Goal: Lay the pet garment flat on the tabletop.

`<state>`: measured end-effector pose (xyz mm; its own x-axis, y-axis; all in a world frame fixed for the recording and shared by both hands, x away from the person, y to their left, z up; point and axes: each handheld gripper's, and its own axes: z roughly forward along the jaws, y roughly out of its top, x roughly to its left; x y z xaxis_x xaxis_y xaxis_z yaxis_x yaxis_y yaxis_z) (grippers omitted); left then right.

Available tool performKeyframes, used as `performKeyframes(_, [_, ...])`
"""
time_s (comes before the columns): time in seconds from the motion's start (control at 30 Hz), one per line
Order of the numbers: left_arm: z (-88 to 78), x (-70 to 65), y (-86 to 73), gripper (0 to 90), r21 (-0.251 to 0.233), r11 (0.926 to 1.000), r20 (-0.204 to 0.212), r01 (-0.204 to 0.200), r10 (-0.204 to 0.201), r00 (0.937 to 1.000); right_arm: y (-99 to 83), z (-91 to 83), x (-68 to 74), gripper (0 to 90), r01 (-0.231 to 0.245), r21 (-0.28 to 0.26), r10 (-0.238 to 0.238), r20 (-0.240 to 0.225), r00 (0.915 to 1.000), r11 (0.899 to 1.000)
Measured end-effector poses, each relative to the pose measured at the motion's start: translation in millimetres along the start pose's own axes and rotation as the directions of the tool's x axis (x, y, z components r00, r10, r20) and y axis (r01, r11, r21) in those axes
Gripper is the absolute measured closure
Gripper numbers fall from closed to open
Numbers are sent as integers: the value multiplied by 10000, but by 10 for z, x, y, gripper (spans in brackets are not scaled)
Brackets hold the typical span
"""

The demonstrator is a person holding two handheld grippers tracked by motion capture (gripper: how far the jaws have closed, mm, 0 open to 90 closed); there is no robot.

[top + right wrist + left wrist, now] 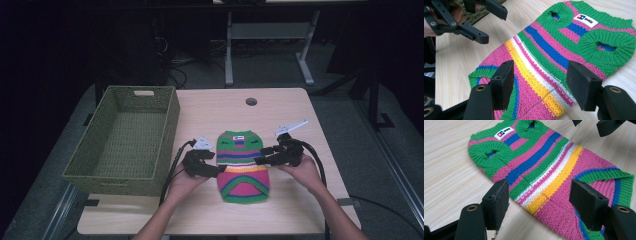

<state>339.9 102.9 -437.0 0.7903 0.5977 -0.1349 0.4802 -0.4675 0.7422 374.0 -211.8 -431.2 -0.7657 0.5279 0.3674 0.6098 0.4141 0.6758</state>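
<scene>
Your striped knitted sweater (243, 166) lies flat on the pale wooden bench (280, 107), a little toward your side of its middle; its green collar end with the small white label (243, 134) points to 12 o'clock in the high view and its green-edged hem to 6 o'clock; bands of green, pink, blue, white and yellow run across it.

Your left gripper (218, 171) sits at the sweater's 9 o'clock edge, reaching in toward 3 o'clock; in the left gripper view its jaws stand wide apart above the knit, the pink and yellow bands showing between them, and neither pad presses on the fabric; you hold nothing with it.

Your right gripper (258, 161) sits at the sweater's 3 o'clock edge, pointing toward 9 o'clock; in the right gripper view its jaws are likewise spread, with the yellow and white stripes between them and no pad on the wool; it too grips nothing.

Both sleeve openings show as green ribbed rings near the collar end; in the left gripper view the label (504, 133) lies at 11 o'clock.

A green woven basket (125, 172) stands on the bench at the sweater's 9 o'clock, just beyond your left hand (182, 184); a round cable hole (251, 101) sits in the bench at 12 o'clock.
</scene>
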Motion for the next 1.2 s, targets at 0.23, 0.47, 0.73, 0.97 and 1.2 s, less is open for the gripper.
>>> performKeyframes(0.23, [-71, -17, -51, 293, -122, 9998, 2, 158, -158, 9999, -44, -42, 14, 370, 8, -135, -8, 10, 10000, 9999])
performKeyframes(0.47, [-130, -21, -89, 287, -89, 10000, -68, 2, -3, 10000, -95, -107, 33, 364, 23, -215, -24, -24, 10000, 9998])
performKeyframes(0.73, [-174, -37, -119, 273, -163, 9998, 15, 126, -126, 9999, -192, -181, 47, 350, 59, -351, -59, 20, 10000, 9994])
performKeyframes(0.97, [-205, -84, -132, 270, -351, 9992, 113, 163, -159, 9998, -262, -253, 90, 346, 174, -328, -172, 47, 9998, 9993])
performKeyframes(1.2, [-164, -111, -192, 265, -293, 9990, 268, 329, -321, 9991, -357, -265, 73, 338, 26, -292, -24, 71, 10000, 9996])
